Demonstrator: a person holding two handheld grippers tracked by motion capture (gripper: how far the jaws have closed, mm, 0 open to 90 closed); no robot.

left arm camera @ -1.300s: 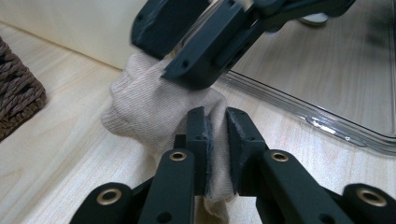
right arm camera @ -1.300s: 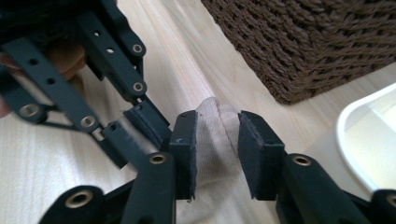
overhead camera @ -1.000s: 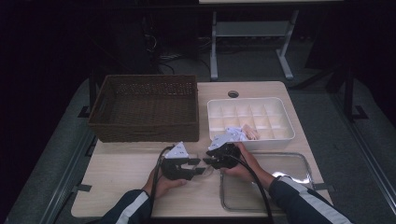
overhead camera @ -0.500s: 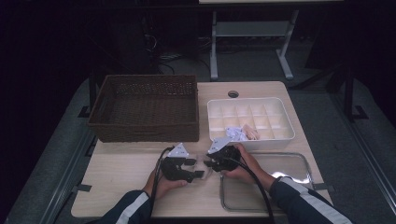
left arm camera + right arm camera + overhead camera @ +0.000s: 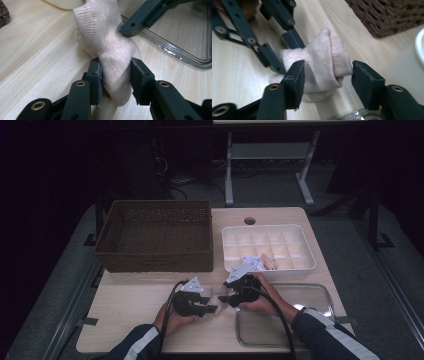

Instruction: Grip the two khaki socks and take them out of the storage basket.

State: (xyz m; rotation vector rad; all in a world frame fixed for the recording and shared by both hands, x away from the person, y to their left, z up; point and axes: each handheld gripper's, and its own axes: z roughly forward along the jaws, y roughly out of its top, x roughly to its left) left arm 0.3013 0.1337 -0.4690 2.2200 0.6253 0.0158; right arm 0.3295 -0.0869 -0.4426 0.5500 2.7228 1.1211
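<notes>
A pale beige knitted sock (image 5: 110,47) lies bunched on the wooden table between both grippers. My left gripper (image 5: 116,72) has just been closing, and its pads now press the sock's lower fold from both sides. My right gripper (image 5: 328,75) has just been opening. The sock (image 5: 322,62) sits between its jaws, with a clear gap at the right pad. In the high view the left gripper (image 5: 212,304) and the right gripper (image 5: 224,296) meet tip to tip near the table's front middle.
A brown wicker basket (image 5: 155,235) stands at the back left. At the back right a white compartment tray (image 5: 300,265) holds a few pale items (image 5: 260,262). A clear shallow tray (image 5: 320,295) lies under the right forearm at the front right.
The left gripper has drifted slightly toward the person's side of the table. The right hand has stayed where it was.
</notes>
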